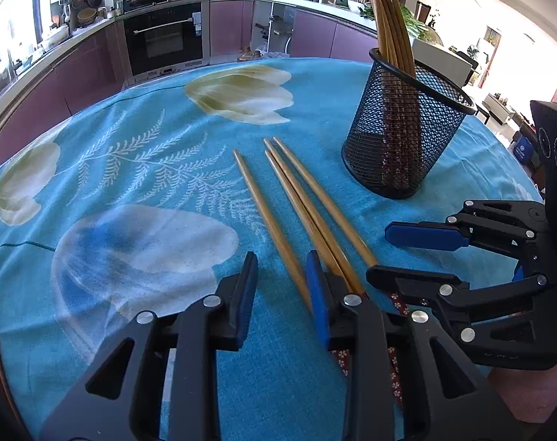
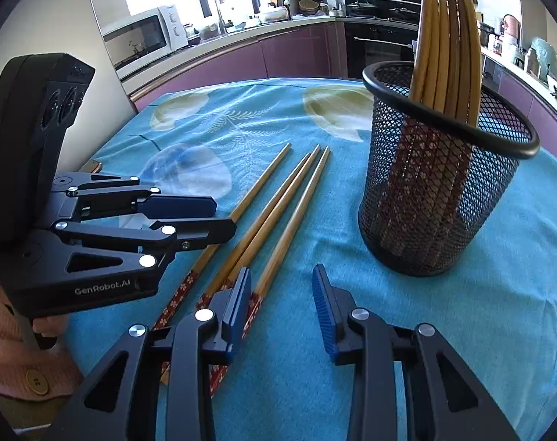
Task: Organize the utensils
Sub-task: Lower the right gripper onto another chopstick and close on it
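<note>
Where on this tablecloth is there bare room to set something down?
Free: the wide blue cloth left of the loose chopsticks, out to the table edge, and beyond their tips. Crowded: the strip between chopsticks and mesh holder, where the right tongs sit.

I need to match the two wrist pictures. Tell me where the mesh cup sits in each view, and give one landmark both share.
Left wrist view: the mesh cup stands upper right, right of the loose chopsticks.
Right wrist view: the mesh cup stands right of centre, again right of the loose chopsticks.
Shared landmark: the black oven behind the table.
</note>
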Motion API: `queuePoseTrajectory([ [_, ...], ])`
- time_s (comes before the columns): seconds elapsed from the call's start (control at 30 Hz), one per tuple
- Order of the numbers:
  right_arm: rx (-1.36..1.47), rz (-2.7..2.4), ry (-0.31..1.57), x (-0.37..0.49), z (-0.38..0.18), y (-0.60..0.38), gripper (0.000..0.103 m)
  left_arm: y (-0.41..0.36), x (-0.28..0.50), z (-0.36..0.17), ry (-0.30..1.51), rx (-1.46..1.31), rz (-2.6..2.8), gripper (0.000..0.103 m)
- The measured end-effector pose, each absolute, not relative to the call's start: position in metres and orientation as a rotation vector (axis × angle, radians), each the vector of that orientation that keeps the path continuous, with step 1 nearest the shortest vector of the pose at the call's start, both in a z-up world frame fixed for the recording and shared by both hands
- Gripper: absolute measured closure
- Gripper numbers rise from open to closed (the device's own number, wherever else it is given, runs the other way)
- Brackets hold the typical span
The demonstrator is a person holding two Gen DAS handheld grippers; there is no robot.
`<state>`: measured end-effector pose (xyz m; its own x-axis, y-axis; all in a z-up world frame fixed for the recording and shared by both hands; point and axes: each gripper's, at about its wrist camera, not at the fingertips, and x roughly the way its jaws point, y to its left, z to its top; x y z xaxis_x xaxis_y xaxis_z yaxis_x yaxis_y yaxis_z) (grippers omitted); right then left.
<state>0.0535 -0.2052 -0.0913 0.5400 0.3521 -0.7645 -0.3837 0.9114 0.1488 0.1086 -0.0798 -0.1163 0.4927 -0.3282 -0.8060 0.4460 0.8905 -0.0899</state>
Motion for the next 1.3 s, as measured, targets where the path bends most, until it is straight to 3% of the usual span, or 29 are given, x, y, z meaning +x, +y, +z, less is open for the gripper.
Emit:
queuePoseTrajectory([
  [0.27,-0.043,0.404,0.889,0.069,-0.092,-0.197,0.076,-0.077,0.124,-0.118,0.973,0.101,-0.486,0.080],
  [0.47,0.025,0.396,0.892,0.073,-0.092,-0.206,0.093,-0.077,0.126,-0.118,0.968,0.072,-0.486,0.089],
  [0.57,0.084,0.399,0.901,0.073,-0.093,-0.214,0.096,-0.074,0.123,-0.118,0.964,0.047,-0.486,0.093],
  [1.3,0.101,0.476,0.925,0.065,-0.090,-0.212,0.097,-0.075,0.103,-0.117,0.983,0.065,-0.525,0.095],
])
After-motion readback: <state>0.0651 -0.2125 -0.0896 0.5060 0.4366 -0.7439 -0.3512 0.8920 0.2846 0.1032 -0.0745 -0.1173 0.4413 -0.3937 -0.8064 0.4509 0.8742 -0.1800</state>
